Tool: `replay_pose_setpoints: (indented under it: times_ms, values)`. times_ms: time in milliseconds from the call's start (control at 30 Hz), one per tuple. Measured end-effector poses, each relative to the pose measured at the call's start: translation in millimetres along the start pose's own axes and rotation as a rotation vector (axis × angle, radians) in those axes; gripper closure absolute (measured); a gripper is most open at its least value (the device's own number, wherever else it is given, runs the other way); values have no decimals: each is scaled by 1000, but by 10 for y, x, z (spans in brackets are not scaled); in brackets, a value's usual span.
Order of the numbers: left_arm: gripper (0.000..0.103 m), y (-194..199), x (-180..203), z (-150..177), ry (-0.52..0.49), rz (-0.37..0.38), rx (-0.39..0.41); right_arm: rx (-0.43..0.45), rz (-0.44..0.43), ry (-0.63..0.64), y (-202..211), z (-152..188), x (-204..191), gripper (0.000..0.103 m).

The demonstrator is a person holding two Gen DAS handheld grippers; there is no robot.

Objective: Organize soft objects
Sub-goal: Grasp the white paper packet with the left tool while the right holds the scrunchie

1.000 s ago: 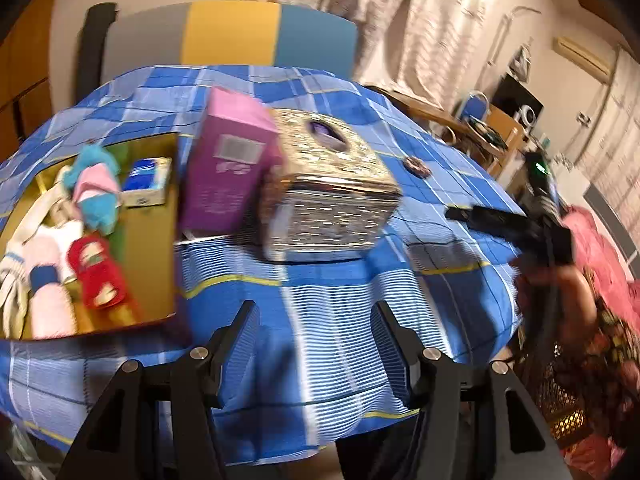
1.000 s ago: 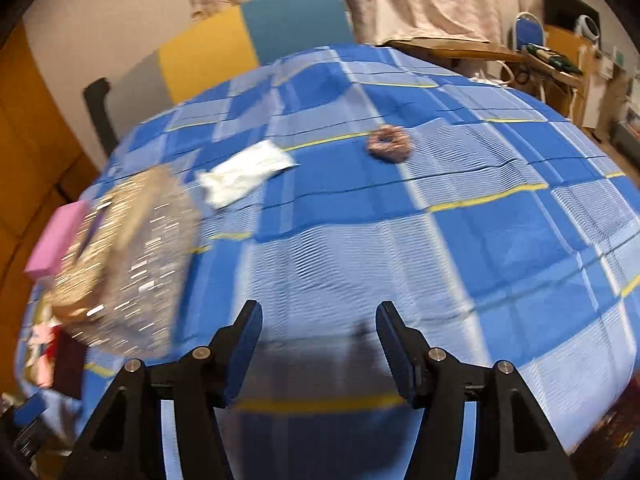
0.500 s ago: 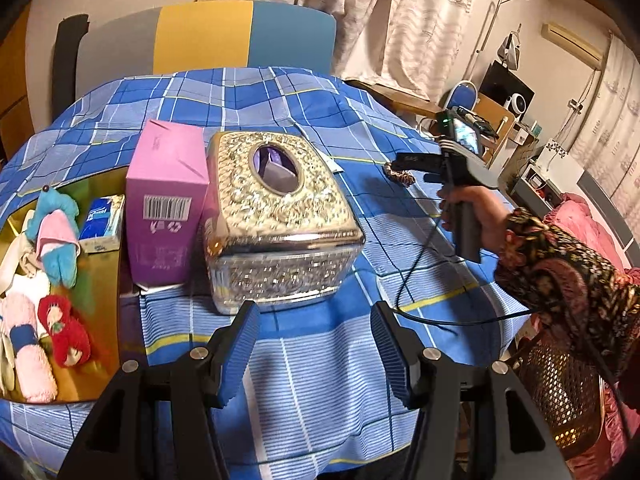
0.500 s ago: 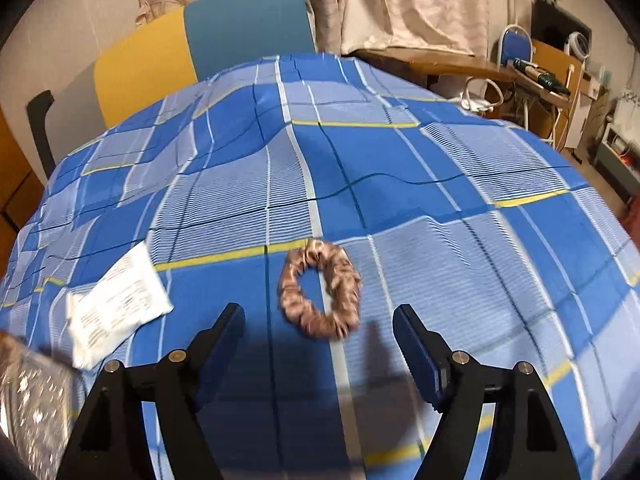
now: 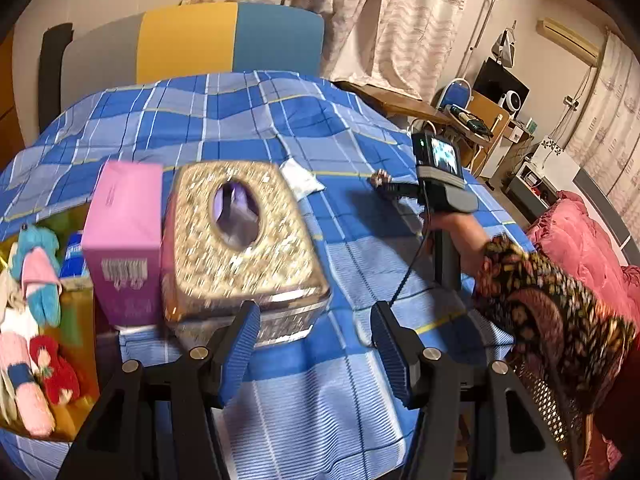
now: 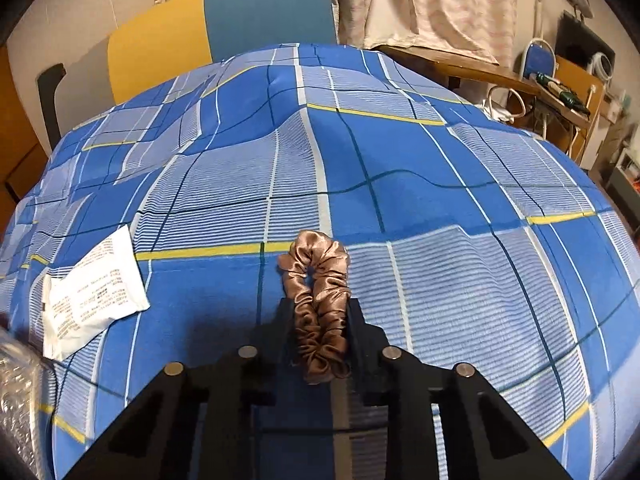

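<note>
A brown satin scrunchie (image 6: 320, 300) lies on the blue checked tablecloth (image 6: 440, 184). My right gripper (image 6: 319, 312) is shut on it, squeezing it flat between the two fingers. In the left wrist view the right gripper (image 5: 390, 188) is at the far right of the table, with the scrunchie (image 5: 379, 178) at its tip. My left gripper (image 5: 314, 344) is open and empty, low over the table's near edge, in front of the gold tissue box (image 5: 240, 240). A yellow tray (image 5: 76, 320) at the left holds several small plush toys (image 5: 38, 276).
A pink carton (image 5: 126, 240) stands beside the gold tissue box. A white sachet (image 6: 90, 296) lies left of the scrunchie, and also shows in the left wrist view (image 5: 299, 178). A multicoloured chair (image 5: 188, 42) stands behind the table. A wicker basket (image 5: 540, 396) sits by the right edge.
My right gripper moved down over the scrunchie and closed on it. My left gripper drifted closer to the tissue box and stayed open.
</note>
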State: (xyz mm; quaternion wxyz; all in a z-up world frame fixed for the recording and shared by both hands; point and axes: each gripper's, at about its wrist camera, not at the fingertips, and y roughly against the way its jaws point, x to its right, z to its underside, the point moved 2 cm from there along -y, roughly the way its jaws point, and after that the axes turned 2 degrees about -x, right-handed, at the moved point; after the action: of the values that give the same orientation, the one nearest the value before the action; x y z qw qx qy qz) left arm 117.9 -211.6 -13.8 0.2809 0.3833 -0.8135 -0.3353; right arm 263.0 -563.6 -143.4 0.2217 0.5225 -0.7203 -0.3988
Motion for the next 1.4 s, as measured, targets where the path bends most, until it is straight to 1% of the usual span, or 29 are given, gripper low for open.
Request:
replay_pose_setpoints:
  times_ms: [133,200,267,300,367,433,467,533,633,667,700,733,833,900,967,1033,1100,1233,1400]
  values:
    - [45,-16,109,-253,-13,3,-5,-26,-63,-105,168,153,98,79]
    - [45,-65,155,-416,-11,12,-28,-61,-117,-160,274,305,120,79]
    - [44,-143,212,-573,-20,15,-54,-95,-154,-167,353,434,103,79]
    - [44,-199,249,-674,-37,0,-69,-108,-165,-147,418,510,77,79]
    - [33,-317,321,-852,-75,-26,-94,-126,-181,-123,499,621,59,79]
    - [33,-480,414,-1072,-125,-83,-115,-138,-212,-137,564,736,82,79]
    - [32,-550,446,-1152,-140,-96,-125,-144,-228,-153,580,776,98,79]
    - [30,-815,537,-1356,-207,-145,-180,-146,-258,-180,613,851,139,79]
    - [30,-1256,611,-1542,-297,-225,-288,-151,-268,-191,628,888,150,79]
    - [30,-1381,610,-1574,-307,-226,-324,-157,-264,-184,628,877,138,79]
    - [30,-1537,594,-1608,-302,-211,-379,-164,-262,-176,626,863,128,79]
    - [30,-1678,547,-1645,-273,-203,-418,-168,-263,-173,621,855,127,79]
    - [30,-1991,408,-1749,-205,-202,-485,-185,-291,-192,581,819,164,79]
    - [30,-2192,324,-1800,-198,-240,-506,-202,-314,-220,566,804,219,79]
    - [30,-2402,265,-1810,-213,-279,-544,-218,-323,-232,562,794,232,79]
    - [30,-2572,240,-1803,-216,-296,-586,-225,-321,-225,562,792,215,79]
    - [30,-2679,246,-1817,-234,-316,-607,-228,-315,-213,563,790,197,79]
    - [29,-2899,252,-1774,-307,-366,-654,-231,-316,-215,561,791,193,79]
    - [29,-3082,224,-1698,-343,-423,-703,-238,-323,-220,555,790,193,79]
